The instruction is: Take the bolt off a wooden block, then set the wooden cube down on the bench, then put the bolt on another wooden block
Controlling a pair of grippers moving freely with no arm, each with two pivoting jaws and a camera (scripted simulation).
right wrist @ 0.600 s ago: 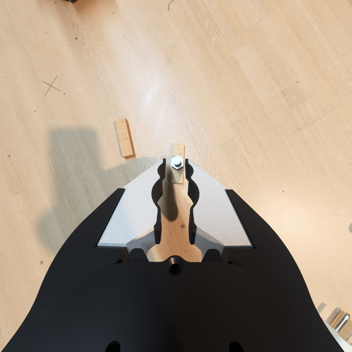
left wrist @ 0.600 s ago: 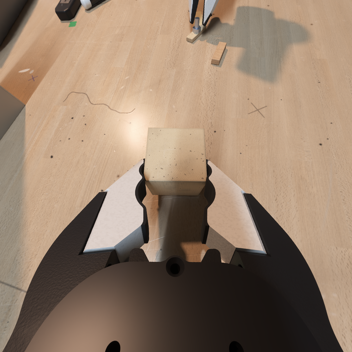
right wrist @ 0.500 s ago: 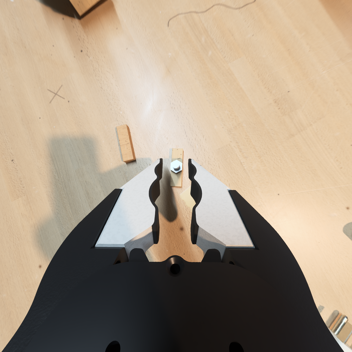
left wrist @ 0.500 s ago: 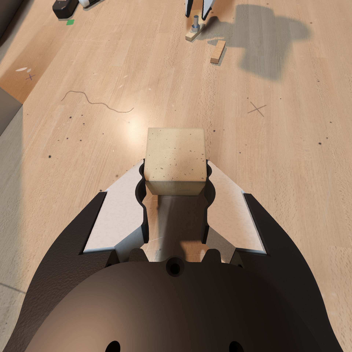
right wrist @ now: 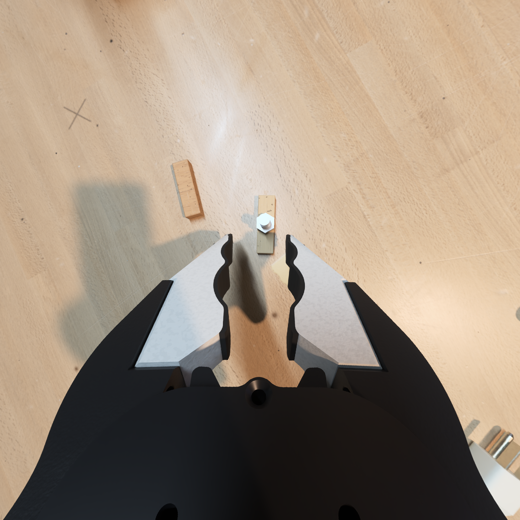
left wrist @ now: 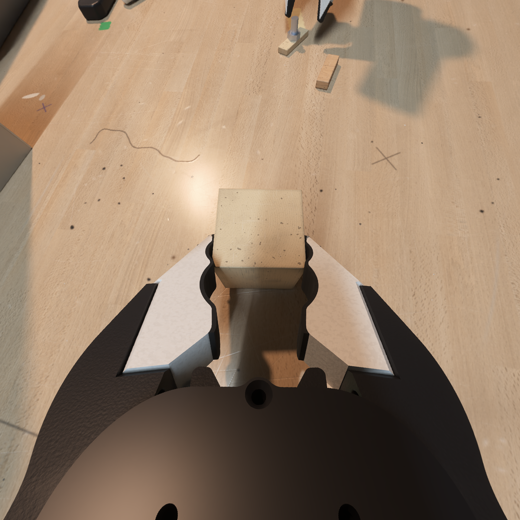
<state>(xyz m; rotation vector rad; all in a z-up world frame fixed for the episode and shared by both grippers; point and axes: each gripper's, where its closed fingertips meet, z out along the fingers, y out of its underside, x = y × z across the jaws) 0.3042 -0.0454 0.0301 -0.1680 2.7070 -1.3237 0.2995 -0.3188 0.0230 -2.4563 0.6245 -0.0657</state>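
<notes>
My left gripper (left wrist: 259, 244) is shut on a pale wooden cube (left wrist: 259, 228) and holds it above the bench. A silver bolt (right wrist: 265, 222) stands head down on a thin pale wooden block (right wrist: 265, 225) lying flat on the bench. My right gripper (right wrist: 259, 239) is open and empty, above and just short of the bolt. A second, orange-brown wooden block (right wrist: 187, 189) lies to the left of the first. In the left wrist view the bolt (left wrist: 293, 28), its block (left wrist: 292, 42), the second block (left wrist: 327, 71) and the right gripper's fingertips (left wrist: 322, 8) show far off at the top.
Pencil crosses mark the bench (left wrist: 386, 159) (right wrist: 76, 114), and a wavy pencil line (left wrist: 143, 146). A black object (left wrist: 94, 8) and a green scrap (left wrist: 105, 26) lie at the far left. Metal parts on a white thing (right wrist: 498, 450) sit at the lower right of the right wrist view.
My right gripper has opened off the bolt and risen away from it; the bolt stays standing on the pale block. My left gripper still holds the cube, nearly unmoved.
</notes>
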